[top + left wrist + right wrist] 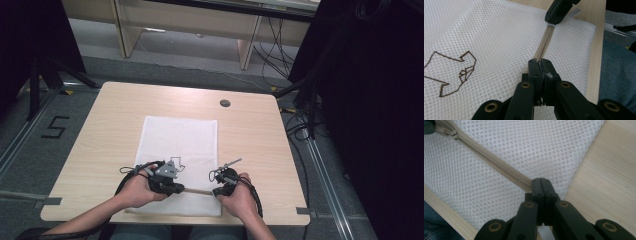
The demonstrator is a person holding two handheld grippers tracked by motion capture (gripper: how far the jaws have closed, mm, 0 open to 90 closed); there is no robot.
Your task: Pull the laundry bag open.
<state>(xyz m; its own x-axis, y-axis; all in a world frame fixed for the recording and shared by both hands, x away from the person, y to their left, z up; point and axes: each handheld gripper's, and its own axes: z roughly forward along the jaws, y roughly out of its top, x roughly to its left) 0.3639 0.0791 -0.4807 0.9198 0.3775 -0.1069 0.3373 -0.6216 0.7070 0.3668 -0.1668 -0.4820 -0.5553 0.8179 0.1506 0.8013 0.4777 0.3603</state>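
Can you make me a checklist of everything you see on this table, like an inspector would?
Surface: light wooden table, with a small round grommet near its far edge.
Job's things: white mesh bag lying flat, with a beige zipper along its near edge and a brown outline drawing.
Clutter: nothing seen.
Grippers: left gripper shut on the zipper; right gripper shut on the zipper's other end.
Cables: black cables on the floor beyond the table.
Surroundings: grey floor with a taped number five, and wooden furniture behind.
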